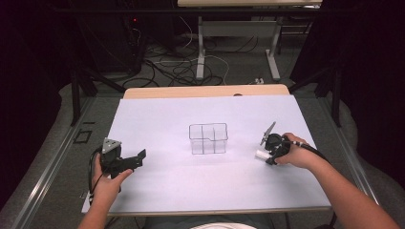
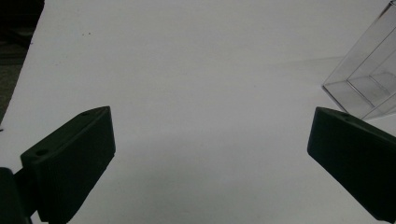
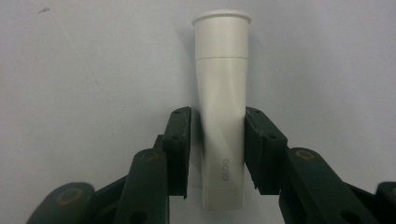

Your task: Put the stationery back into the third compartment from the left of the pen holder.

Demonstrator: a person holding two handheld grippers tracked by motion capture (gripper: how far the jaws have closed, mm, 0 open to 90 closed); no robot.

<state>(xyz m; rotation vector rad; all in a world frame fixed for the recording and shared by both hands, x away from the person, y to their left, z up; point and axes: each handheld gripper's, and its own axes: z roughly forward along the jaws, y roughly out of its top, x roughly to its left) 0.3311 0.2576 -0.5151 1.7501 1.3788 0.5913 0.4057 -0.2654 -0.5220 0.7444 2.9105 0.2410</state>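
A white tube [image 3: 221, 70] marked "GLOO" lies on the white table sheet [image 1: 191, 191], cap end pointing away from my right gripper [image 3: 218, 112]. Both jaws press against the sides of the tube's lower half, so the gripper is shut on it. In the high view this tube [image 1: 261, 154] sits at the tip of the right gripper [image 1: 267, 151], right of a clear divided plastic box [image 1: 208, 138]. At the table's left, my left gripper [image 1: 138, 160] is held open and aims toward the middle. Its jaws [image 2: 212, 114] stand wide apart over bare sheet, with the box's corner [image 2: 369, 79] at the far right.
The wooden table edge [image 1: 205, 90] shows beyond the sheet. Behind it are cables on the floor [image 1: 176, 67] and the legs of another table [image 1: 200, 52]. Bare sheet lies between the box and each gripper and along the front edge.
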